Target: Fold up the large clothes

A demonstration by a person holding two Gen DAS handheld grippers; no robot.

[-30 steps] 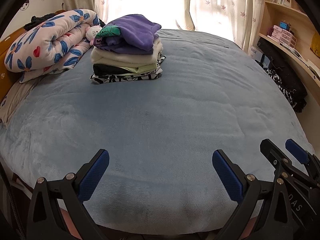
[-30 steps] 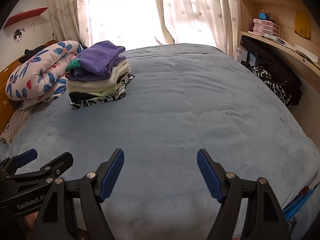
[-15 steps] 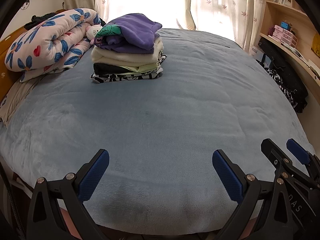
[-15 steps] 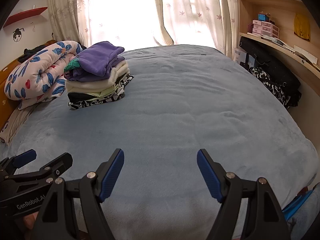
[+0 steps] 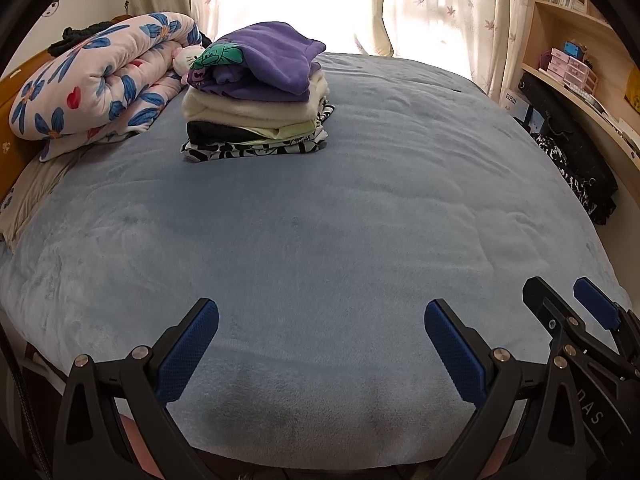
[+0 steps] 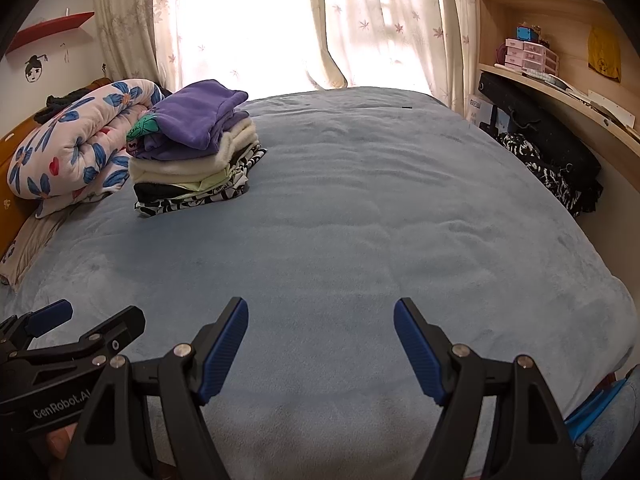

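A stack of folded clothes (image 5: 256,96) with a purple fleece on top sits at the far left of the blue bed (image 5: 320,220); it also shows in the right wrist view (image 6: 192,156). My left gripper (image 5: 320,340) is open and empty over the bed's near edge. My right gripper (image 6: 320,340) is open and empty, just right of the left one. In the left wrist view the right gripper (image 5: 572,312) shows at lower right; in the right wrist view the left gripper (image 6: 84,324) shows at lower left.
A rolled floral quilt (image 5: 96,88) lies by the headboard, left of the stack. Dark clothes (image 6: 556,168) hang off the bed's right side under a curved shelf (image 6: 560,92). Curtains (image 6: 380,24) cover the window behind.
Both views have shifted slightly; the stack sits a little lower and nearer in frame. Both grippers stay open and empty.
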